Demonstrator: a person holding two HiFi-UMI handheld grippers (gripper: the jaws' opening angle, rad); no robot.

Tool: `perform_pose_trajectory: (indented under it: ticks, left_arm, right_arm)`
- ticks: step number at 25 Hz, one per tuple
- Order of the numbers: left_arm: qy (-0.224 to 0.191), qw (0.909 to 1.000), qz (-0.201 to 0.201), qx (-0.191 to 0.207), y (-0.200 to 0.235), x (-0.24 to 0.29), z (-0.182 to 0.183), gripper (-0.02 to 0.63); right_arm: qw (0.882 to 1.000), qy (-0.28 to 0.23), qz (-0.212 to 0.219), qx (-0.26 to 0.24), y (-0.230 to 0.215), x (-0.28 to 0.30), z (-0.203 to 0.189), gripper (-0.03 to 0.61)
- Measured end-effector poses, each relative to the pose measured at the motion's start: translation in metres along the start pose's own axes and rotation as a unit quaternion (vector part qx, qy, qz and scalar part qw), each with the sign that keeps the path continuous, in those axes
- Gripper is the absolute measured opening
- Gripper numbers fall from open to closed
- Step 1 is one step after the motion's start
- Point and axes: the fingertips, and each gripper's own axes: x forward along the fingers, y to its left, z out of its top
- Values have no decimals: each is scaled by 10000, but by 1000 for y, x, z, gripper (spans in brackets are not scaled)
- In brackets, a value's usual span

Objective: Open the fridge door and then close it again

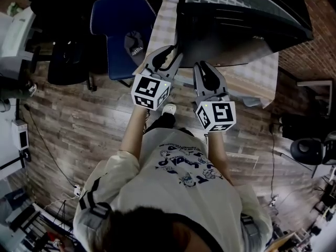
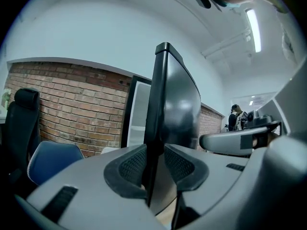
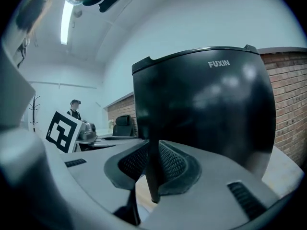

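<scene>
Left gripper view: fridge door (image 2: 175, 104) edge-on, upright

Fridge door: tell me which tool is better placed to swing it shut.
Probably right. The right tool is clamped on the edge of the fridge door, pads pressing both sides. The left tool straddles the door's edge, but whether its pads press is unclear.

Both arms fwd, L claw (image 1: 169, 55) & R claw (image 1: 206, 71) side by side, each clamped on fridge door (image 1: 241, 33).
</scene>
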Motion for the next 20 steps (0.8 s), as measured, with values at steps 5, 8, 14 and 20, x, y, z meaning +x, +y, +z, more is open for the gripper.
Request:
perform_pose_trajectory:
  ticks: [5, 8, 14, 20]
  left_arm:
    - [27, 10000, 39, 74, 20, 21, 5, 115]
    - [35, 10000, 21, 76, 31, 32, 8, 114]
    - [63, 9999, 5, 128, 45, 53, 12, 112]
    - [53, 9999, 66, 65, 60, 73, 16, 109]
  right_arm:
    - [9998, 10, -153, 94, -15, 13, -1, 72]
    - [9997, 38, -186, 133, -19, 21, -1, 72]
    - [9995, 93, -224, 176, -26, 35, -3, 72]
    - [9993, 91, -298, 213, -28, 44, -3, 72]
